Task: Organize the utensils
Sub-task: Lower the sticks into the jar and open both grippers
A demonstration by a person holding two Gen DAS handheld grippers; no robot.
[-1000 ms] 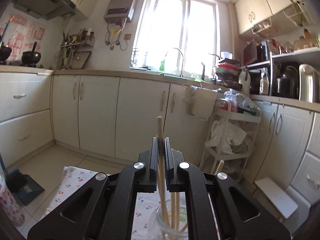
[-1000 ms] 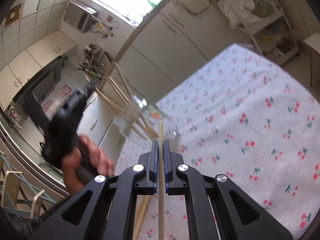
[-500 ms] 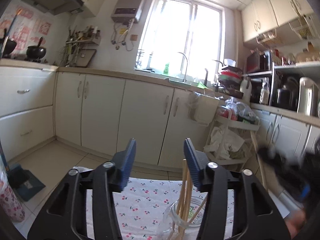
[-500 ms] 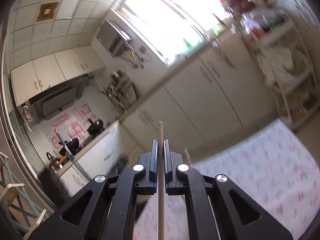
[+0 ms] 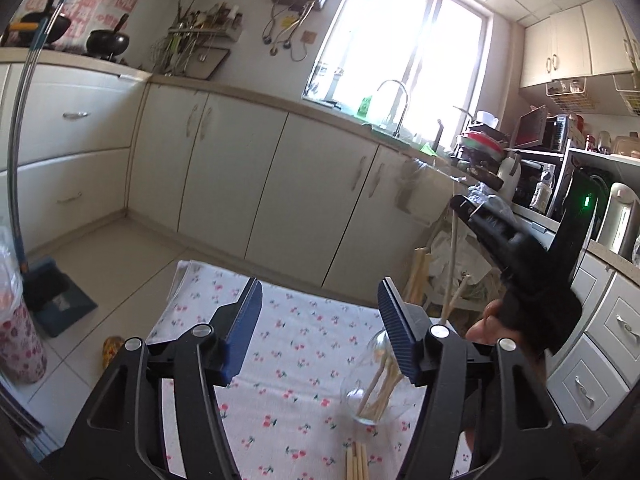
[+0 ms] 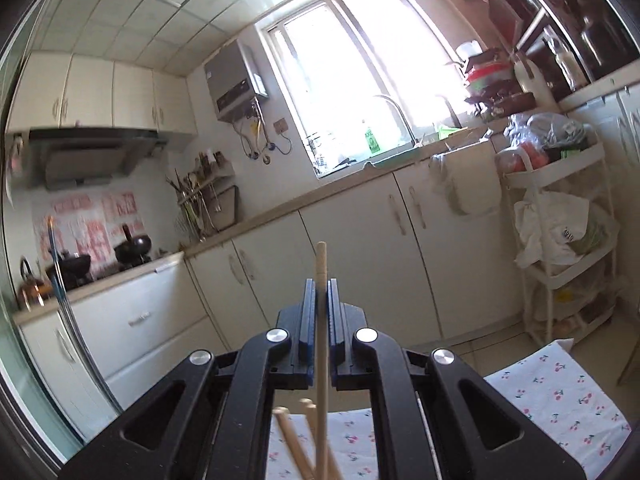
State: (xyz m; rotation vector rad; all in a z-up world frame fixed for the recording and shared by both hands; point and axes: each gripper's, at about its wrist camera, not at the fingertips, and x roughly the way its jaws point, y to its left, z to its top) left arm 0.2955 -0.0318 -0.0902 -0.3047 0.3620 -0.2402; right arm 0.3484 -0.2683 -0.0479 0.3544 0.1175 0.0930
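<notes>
Two tongs, two different states: your left tongs [image 5: 318,322] stand wide apart with nothing between the blue pads, while your right tongs [image 6: 320,312] are pinched tight on a single wooden chopstick [image 6: 321,276] that runs upright through the pads, its blunt end poking out above them. A second ago the left pair was clamped on a chopstick of its own; that stick is gone from it now and the glass jar [image 5: 374,384] has slid from straight below to the right of the left tongs, so in all likelihood that stick is already delivered. From the left wrist view the jar sits on the cherry-print cloth [image 5: 280,360] covering the counter, several chopsticks leaning in it, and your right tongs hang above it with the held stick pointing down toward the mouth. In the right wrist view the tops of the jarred sticks show just under the tongs, where a second ago you were still over open cloth. A few loose chopsticks [image 5: 356,460] lie on the cloth near the jar, so more trips remain. Lower straight, then release.
</notes>
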